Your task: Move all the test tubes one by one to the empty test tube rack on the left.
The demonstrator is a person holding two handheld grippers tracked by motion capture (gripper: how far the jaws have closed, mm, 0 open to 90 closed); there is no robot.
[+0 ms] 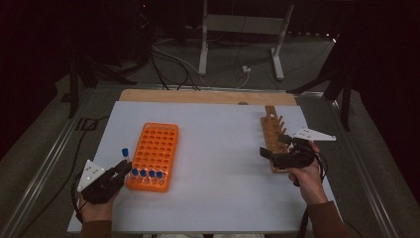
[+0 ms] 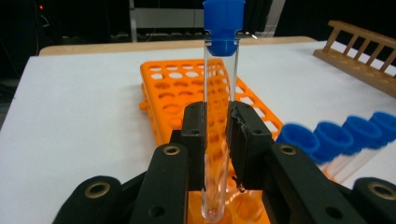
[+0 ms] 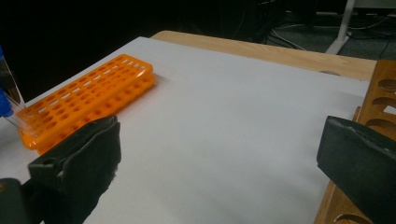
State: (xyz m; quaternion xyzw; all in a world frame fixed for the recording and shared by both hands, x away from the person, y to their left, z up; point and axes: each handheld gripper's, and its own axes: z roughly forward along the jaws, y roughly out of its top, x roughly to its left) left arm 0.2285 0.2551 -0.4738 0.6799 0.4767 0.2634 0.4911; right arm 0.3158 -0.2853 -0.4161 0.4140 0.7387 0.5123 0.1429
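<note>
We see the left gripper (image 1: 121, 167) at the near-left corner of the white table (image 1: 218, 148), jaws clamped on a clear test tube (image 2: 218, 116) with a blue cap (image 2: 223, 25). In the left gripper view the tube stands upright between the two jaws, its rounded bottom hanging below them, over the near end of the orange rack (image 2: 196, 93). In the high view the tube (image 1: 126, 154) sits just beside the rack's (image 1: 153, 153) left near corner, cap up.

Four more blue-capped tubes (image 1: 146, 174) stand in the rack's nearest row; in the left gripper view they show blurred at the right (image 2: 345, 135). The other rack holes look empty.

The right gripper (image 1: 277, 151) is at the table's right side, jaws spread wide with nothing between them. It hovers at the near end of the wooden rack (image 1: 274, 134), which lies along the table's right edge. In the right gripper view we see the wooden rack (image 3: 380, 100) just behind the right-hand jaw, the orange rack (image 3: 88, 100) well apart across bare white table (image 3: 224, 130). We cannot tell whether the gripper touches the wooden rack.
</note>
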